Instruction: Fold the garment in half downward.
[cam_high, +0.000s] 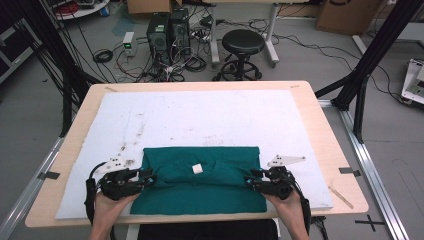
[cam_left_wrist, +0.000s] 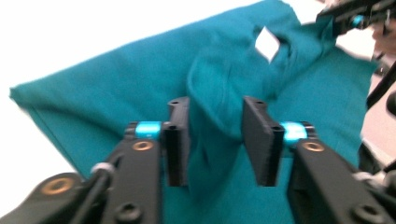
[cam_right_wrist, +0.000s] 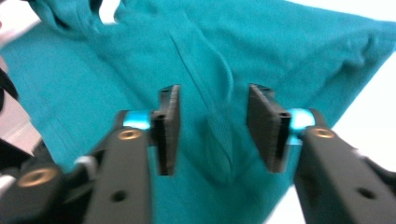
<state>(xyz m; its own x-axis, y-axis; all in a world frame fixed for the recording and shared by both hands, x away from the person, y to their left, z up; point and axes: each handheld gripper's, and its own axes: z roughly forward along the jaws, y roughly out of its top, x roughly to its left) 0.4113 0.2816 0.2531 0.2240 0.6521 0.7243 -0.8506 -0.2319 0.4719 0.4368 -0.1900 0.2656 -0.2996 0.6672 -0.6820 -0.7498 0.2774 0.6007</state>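
Two bare forearms, no sleeves showing, each hand around a black gripper. The left gripper and right gripper are built of black angular links with dark screws and brass-coloured pivot pins. Bright blue metal collars sit behind flat black ribbed pads. A grey three-cornered plate with small holes tops each gripper. A black cable trails from each.

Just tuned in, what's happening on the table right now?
A person is folding a teal garment on a white pad, with a gripper in each hand. The left gripper is at the garment's left edge and the right gripper at its right edge. Both gripper views show the jaws standing apart with a ridge of cloth lying loose between them, so neither is clamped.
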